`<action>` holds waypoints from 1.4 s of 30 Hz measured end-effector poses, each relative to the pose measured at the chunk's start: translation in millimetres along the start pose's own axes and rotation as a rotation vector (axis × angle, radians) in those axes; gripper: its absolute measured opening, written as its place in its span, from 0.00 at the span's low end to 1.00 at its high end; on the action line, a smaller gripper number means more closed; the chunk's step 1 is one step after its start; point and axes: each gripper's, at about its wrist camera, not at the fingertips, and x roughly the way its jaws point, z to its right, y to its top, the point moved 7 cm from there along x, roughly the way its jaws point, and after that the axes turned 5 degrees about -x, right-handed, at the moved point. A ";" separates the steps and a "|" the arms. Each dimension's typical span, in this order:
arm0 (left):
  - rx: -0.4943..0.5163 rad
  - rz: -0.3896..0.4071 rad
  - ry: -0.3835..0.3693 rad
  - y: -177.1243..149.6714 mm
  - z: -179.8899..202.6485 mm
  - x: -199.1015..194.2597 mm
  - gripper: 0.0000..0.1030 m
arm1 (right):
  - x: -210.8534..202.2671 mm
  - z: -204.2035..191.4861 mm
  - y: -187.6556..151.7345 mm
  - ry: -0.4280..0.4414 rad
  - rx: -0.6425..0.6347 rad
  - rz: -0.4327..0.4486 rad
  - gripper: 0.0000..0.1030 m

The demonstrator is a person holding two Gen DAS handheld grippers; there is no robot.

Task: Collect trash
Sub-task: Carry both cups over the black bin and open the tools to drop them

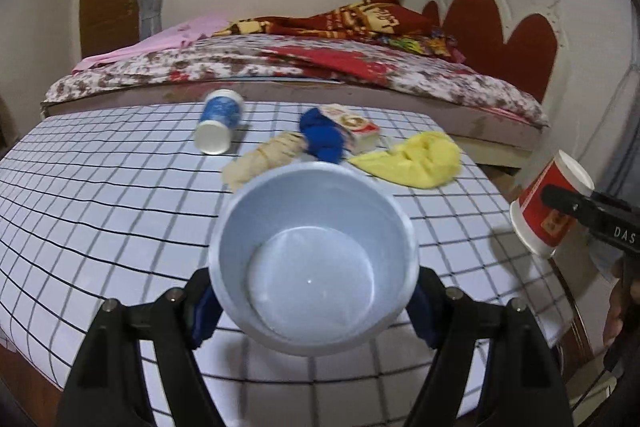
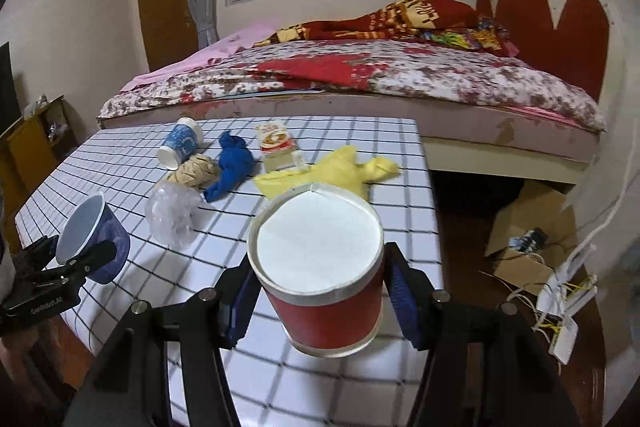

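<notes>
My left gripper (image 1: 314, 303) is shut on a blue paper cup (image 1: 312, 259), its white open mouth facing the camera, lifted above the checked table (image 1: 100, 207). In the right wrist view that blue cup (image 2: 96, 239) hangs at the far left. My right gripper (image 2: 320, 299) is shut on a red paper cup (image 2: 320, 267), its white bottom toward the camera, near the table's right side; the red cup (image 1: 548, 203) also shows at the right edge of the left wrist view. Both pairs of blue pads press on the cups' sides.
On the table lie a tipped blue cup (image 2: 180, 143), a beige bundle (image 2: 196, 169), a blue cloth (image 2: 232, 167), a small carton (image 2: 278, 143), a yellow bag (image 2: 332, 171) and clear plastic wrap (image 2: 172, 215). A bed stands behind. Cardboard (image 2: 532, 227) and cables (image 2: 564, 291) lie on the floor at right.
</notes>
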 end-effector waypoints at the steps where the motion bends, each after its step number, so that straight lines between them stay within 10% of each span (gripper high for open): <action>1: 0.004 0.000 -0.008 -2.2 5.8 -2.1 0.74 | -6.4 6.7 -4.2 -0.009 0.006 0.000 0.59; 42: 0.386 -0.211 -0.412 -154.2 300.7 -32.8 0.74 | -132.5 196.8 -205.4 -0.221 0.254 -0.185 0.59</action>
